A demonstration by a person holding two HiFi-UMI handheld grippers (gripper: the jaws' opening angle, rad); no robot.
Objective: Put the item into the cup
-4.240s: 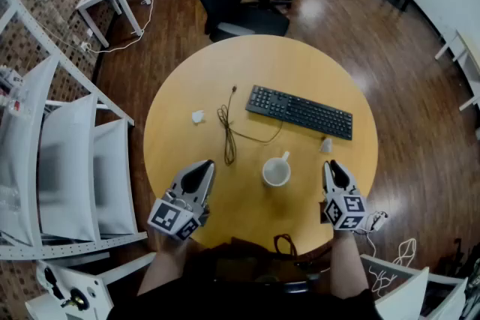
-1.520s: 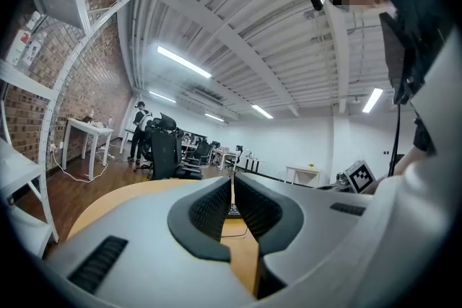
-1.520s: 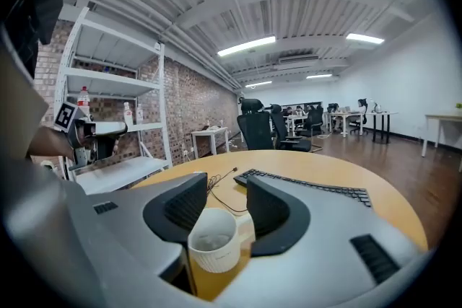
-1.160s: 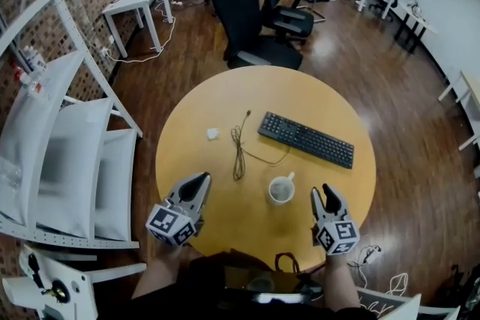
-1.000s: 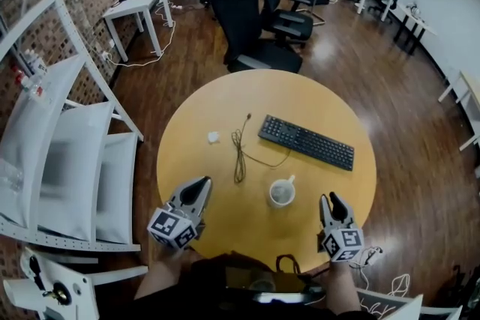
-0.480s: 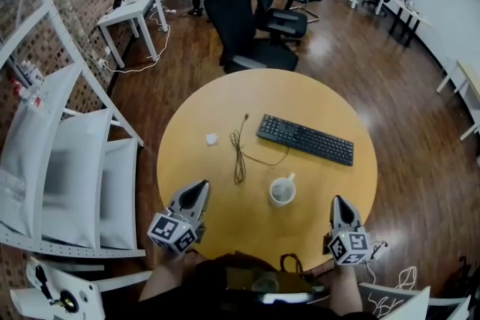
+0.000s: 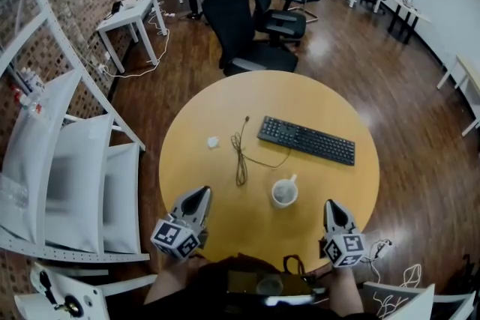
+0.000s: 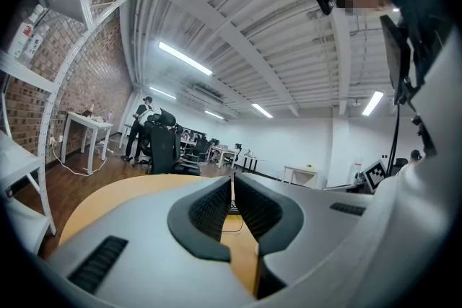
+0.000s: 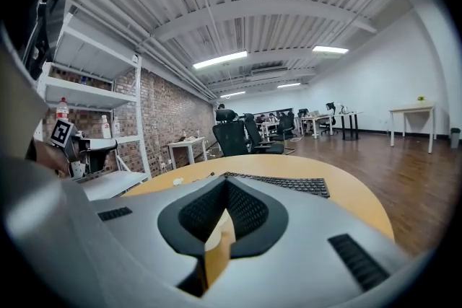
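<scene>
A white cup (image 7: 285,193) with a handle stands on the round wooden table (image 7: 225,105), between my two grippers and a little beyond them. Something pale shows inside it; I cannot tell what. A small white item (image 7: 213,142) (image 9: 178,182) lies at the table's left, beside a dark cable (image 7: 241,154). My left gripper (image 7: 201,193) (image 8: 232,180) hovers over the near left of the table, jaws shut and empty. At the near right edge, apart from the cup, my right gripper (image 7: 331,204) (image 9: 226,184) is likewise shut with nothing in it.
A black keyboard (image 7: 306,140) (image 9: 281,182) lies beyond the cup. Black office chairs (image 7: 247,26) stand behind the table. White shelving (image 7: 67,161) flanks the left side, and a small white table (image 7: 131,11) is at the back left.
The right gripper has closed its jaws and drawn back from beside the cup to the near table edge. The left gripper has barely moved. A small item beside the keyboard's right end is gone.
</scene>
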